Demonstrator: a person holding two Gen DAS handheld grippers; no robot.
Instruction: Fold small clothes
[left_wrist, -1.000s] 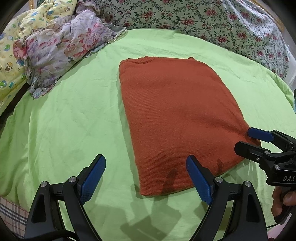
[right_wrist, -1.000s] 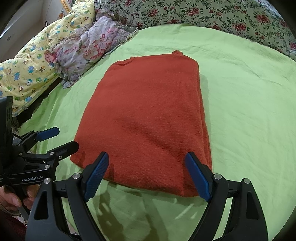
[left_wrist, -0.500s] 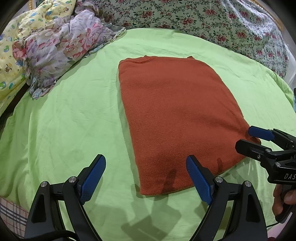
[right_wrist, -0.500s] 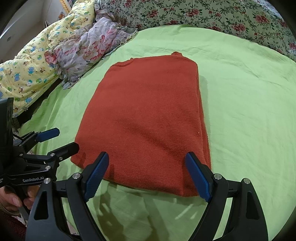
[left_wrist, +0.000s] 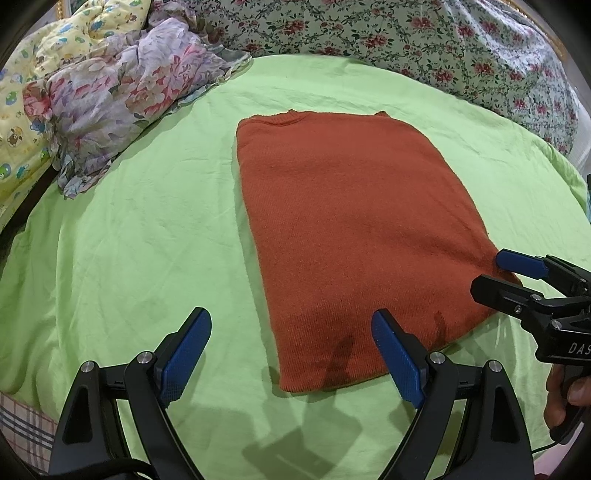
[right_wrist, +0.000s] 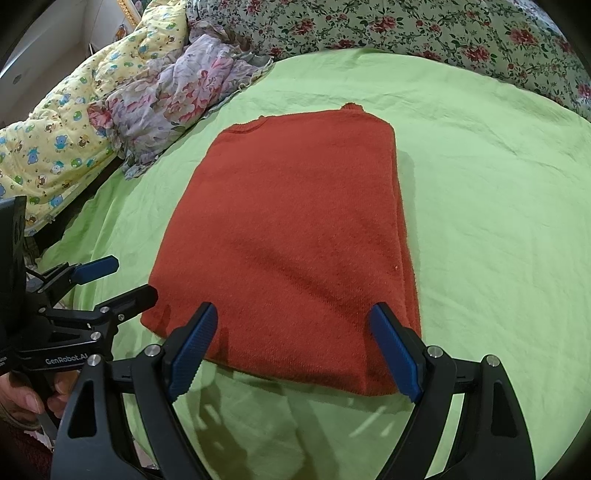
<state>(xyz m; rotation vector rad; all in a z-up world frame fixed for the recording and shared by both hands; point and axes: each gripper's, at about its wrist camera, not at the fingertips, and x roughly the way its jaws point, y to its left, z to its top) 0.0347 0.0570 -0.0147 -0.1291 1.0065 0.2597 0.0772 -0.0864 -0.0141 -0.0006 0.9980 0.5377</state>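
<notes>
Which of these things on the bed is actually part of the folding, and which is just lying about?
Part of the job:
sweater
left gripper
right gripper

Lying about:
floral cloth
yellow quilt
flowered bedding
green sheet, just the surface

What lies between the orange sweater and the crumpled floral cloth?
Only bare green bedsheet separates the orange sweater from the crumpled floral cloth; both wrist views show it.

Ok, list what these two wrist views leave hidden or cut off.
- Sweater sleeves: unseen in both views, presumably tucked under the folded body.
- Sweater's underside: hidden against the green sheet.
- Hand on the right gripper: cut off by the left view's edge.
- Floral quilt: runs past both views' top edges.
</notes>
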